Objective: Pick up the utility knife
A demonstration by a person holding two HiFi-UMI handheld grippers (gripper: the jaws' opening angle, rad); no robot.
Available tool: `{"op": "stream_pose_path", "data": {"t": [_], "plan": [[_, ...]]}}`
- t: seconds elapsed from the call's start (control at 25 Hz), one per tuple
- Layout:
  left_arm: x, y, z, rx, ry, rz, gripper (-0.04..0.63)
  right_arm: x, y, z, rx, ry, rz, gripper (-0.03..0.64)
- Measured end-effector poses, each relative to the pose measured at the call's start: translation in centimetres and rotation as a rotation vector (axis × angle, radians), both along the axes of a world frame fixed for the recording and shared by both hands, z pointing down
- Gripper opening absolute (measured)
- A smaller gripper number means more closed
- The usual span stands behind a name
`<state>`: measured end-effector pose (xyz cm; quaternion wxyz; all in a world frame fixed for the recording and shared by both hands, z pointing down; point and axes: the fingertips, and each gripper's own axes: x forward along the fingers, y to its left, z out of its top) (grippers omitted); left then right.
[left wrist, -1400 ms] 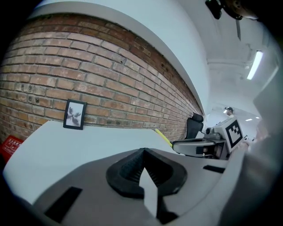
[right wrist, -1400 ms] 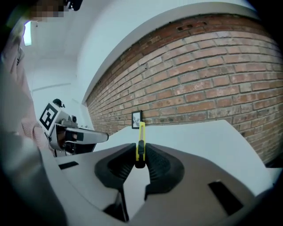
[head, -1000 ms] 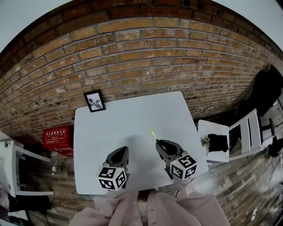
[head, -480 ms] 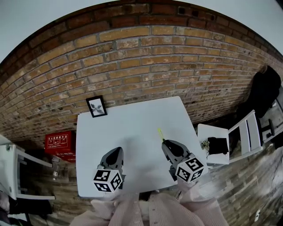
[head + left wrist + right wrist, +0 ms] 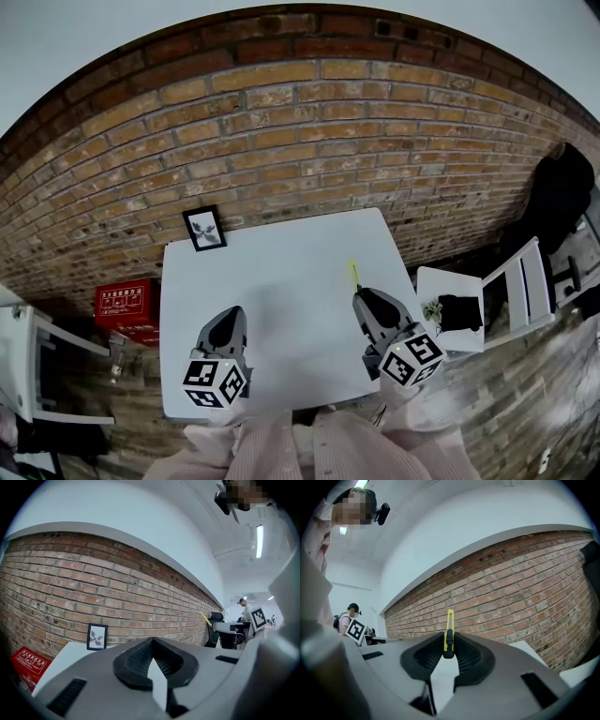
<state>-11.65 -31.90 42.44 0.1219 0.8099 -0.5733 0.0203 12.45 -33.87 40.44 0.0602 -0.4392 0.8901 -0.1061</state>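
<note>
Slim utility knife [image 5: 353, 274] with a bright yellow, narrow, strip-like body. In the right gripper view a dark slider sits on its near part [image 5: 449, 634], right where the pads meet it. The right gripper [image 5: 361, 292] has its jaws closed on that near end, and the yellow length projects beyond the jaw tips toward the far brick wall [image 5: 309, 122]. The knife is held on edge, clear of the white table [image 5: 281, 272] and above its right half. The left gripper [image 5: 232, 314] hangs over the table's near left part, its jaw tips together with nothing between them [image 5: 151, 641]. A framed picture [image 5: 203, 228] leans at the table's far left corner.
</note>
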Motion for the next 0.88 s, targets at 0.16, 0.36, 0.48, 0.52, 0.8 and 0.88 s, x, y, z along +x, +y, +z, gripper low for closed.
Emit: {"op": "stream_pose_path", "data": {"t": [0.16, 0.36, 0.48, 0.52, 0.8, 0.88], "plan": [[-0.6, 0.0, -1.0, 0.026, -0.005, -0.02, -0.005, 0.9, -0.1, -1.4, 0.026, -0.009, 0.024, 0.069], [-1.4, -0.1, -2.9, 0.067, 0.003, -0.042, -0.006, 2.1, -0.2, -3.0, 0.066, -0.014, 0.055, 0.069], [-1.7, -0.2, -4.0, 0.092, -0.005, -0.05, -0.006, 2.8, -0.3, -3.9, 0.086, -0.02, 0.07, 0.069], [-1.7, -0.2, -4.3, 0.1, -0.008, -0.052, -0.006, 3.1, -0.3, -4.2, 0.092, -0.021, 0.074, 0.069], [-1.4, -0.2, -5.2, 0.121, -0.022, -0.057, -0.006, 4.3, -0.5, -5.5, 0.113, -0.047, 0.085, 0.069], [-1.2, -0.2, -5.4, 0.122, -0.025, -0.057, -0.006, 4.5, -0.6, -5.7, 0.118, -0.045, 0.084, 0.069]]}}
